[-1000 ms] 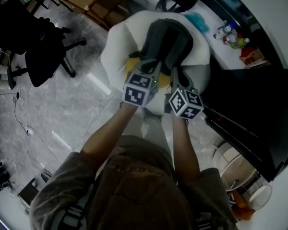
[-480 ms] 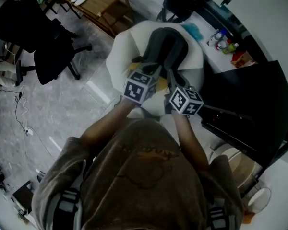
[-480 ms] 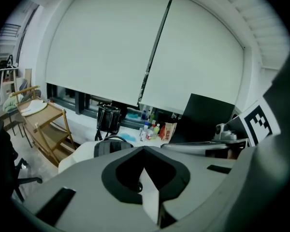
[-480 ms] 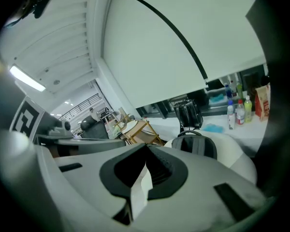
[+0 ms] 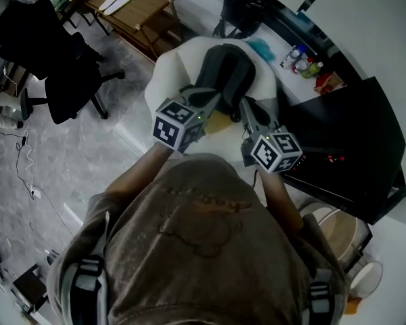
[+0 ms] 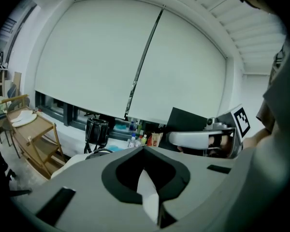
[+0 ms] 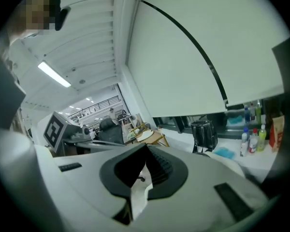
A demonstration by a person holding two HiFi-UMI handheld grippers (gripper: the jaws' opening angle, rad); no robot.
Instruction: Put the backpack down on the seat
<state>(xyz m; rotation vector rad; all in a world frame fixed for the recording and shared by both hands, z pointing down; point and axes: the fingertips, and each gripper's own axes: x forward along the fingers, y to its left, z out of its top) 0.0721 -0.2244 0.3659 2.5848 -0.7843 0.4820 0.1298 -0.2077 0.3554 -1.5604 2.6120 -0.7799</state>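
The backpack (image 5: 227,73) lies on the white seat (image 5: 172,66), upper centre of the head view. Your left gripper (image 5: 213,103) and right gripper (image 5: 245,110) sit at its near end, jaws together on nothing. Risk: a loose strap could snag a jaw and drag the pack off the rounded cushion.

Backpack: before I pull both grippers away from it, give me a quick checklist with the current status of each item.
1. Backpack lying on the white seat: ok.
2. Left gripper jaws together, nothing showing between them: ok.
3. Right gripper jaws together, nothing showing between them: ok.
4. Straps free of both grippers: cannot tell; the head view does not show them clearly.
5. Backpack settled and not about to slide off: cannot tell.
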